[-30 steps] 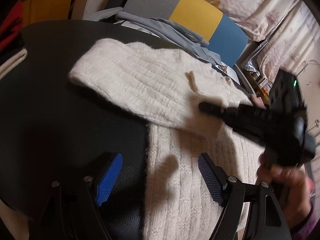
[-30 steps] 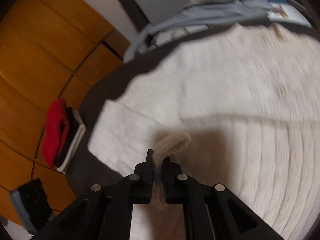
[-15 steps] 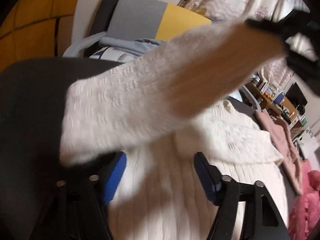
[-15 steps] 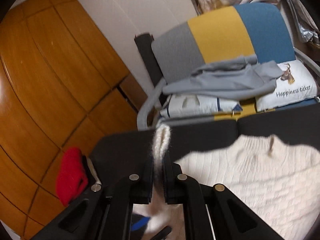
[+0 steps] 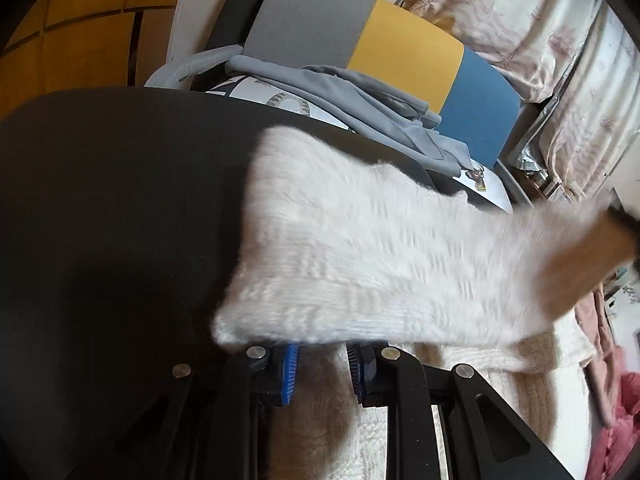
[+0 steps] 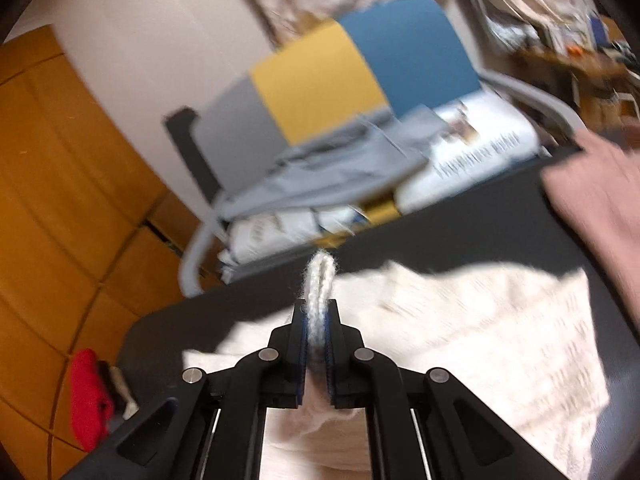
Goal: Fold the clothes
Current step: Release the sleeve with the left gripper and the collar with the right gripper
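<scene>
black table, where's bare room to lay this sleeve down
Bare black table lies on the far left side, bordered by the white sweater and the chair edge. The right side is crowded: the sweater body covers it, with a pink garment at its far corner.

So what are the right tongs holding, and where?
Right tongs pinch the white sweater by its sleeve cuff, lifted off the table.
</scene>
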